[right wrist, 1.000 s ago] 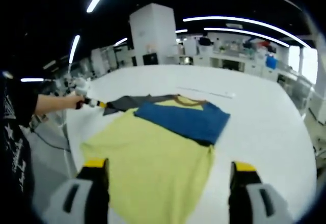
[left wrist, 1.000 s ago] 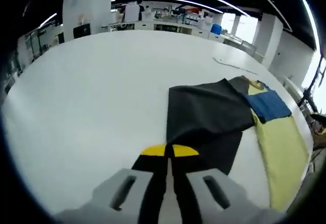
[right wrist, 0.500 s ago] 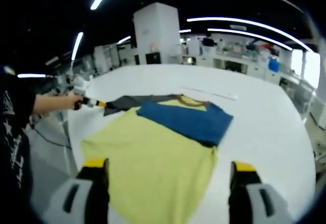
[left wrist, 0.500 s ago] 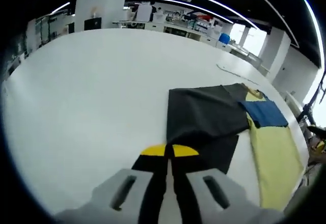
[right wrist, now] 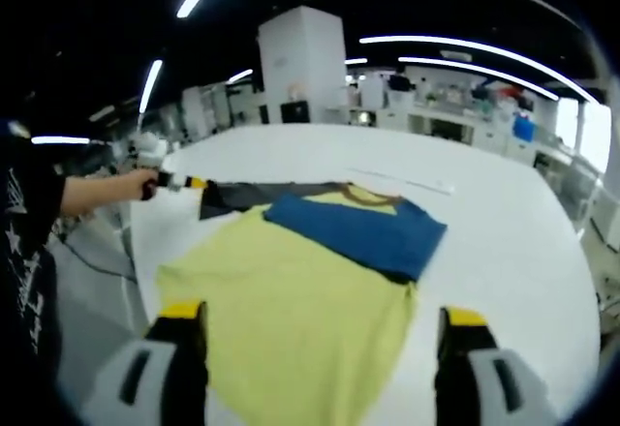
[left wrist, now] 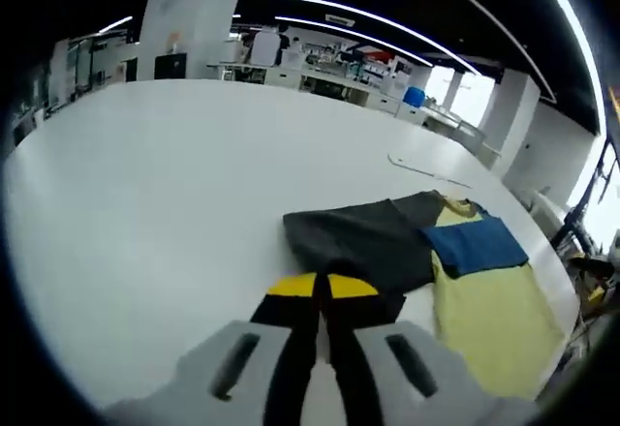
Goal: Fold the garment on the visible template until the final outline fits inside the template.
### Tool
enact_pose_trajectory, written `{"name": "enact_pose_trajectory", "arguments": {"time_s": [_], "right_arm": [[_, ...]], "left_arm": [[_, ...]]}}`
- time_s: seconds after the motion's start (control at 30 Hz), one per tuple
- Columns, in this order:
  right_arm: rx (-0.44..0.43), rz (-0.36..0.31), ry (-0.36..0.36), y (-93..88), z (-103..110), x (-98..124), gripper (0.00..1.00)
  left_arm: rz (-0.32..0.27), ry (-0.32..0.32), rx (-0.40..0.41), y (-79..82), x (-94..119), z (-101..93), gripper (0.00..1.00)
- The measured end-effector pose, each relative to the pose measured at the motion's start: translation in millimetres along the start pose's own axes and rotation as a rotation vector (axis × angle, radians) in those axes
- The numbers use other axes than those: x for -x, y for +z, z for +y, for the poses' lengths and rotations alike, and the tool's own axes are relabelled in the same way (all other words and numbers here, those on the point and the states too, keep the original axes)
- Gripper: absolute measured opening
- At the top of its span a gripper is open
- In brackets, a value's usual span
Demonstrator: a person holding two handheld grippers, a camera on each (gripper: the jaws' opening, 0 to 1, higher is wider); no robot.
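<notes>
The left gripper point(left wrist: 322, 286), clamped on the dark sleeve point(left wrist: 363, 240), has carried it nearer the yellow shirt point(right wrist: 291, 315) on the table point(left wrist: 145, 184) — probably folding inward; the right gripper point(right wrist: 320, 334) hangs apart.

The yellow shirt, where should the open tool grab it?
Probably the shirt's bottom hem, nearest the right tool. That edge lies flat on the white table, between the open jaws. Come in low from the table's near side.
</notes>
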State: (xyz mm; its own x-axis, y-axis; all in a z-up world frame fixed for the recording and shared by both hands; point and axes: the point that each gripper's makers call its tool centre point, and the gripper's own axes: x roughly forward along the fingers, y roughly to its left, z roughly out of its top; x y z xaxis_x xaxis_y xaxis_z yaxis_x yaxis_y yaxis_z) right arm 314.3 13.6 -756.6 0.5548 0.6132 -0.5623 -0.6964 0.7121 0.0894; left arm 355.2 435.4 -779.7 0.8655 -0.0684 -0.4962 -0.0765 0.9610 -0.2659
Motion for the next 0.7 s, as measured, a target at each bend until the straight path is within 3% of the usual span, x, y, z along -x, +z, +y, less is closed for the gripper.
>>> {"name": "enact_pose_trajectory", "arguments": {"time_s": [0.2,0.37,0.7], "right_arm": [[-0.004,0.001,0.000,-1.2,1,1,0.99],[-0.006,-0.006,-0.001,-1.4,0,2,0.99],[-0.025,-0.009,-0.010,-4.7,-1,4,0.99]], "left_arm": [[-0.022,-0.060,0.033,15.8,-12,-19.6,0.00],[-0.037,-0.113,0.023,25.6,-20,-53.6,0.00],[-0.055,-0.196,0.004,35.5,-40,-96.6,0.00]]}}
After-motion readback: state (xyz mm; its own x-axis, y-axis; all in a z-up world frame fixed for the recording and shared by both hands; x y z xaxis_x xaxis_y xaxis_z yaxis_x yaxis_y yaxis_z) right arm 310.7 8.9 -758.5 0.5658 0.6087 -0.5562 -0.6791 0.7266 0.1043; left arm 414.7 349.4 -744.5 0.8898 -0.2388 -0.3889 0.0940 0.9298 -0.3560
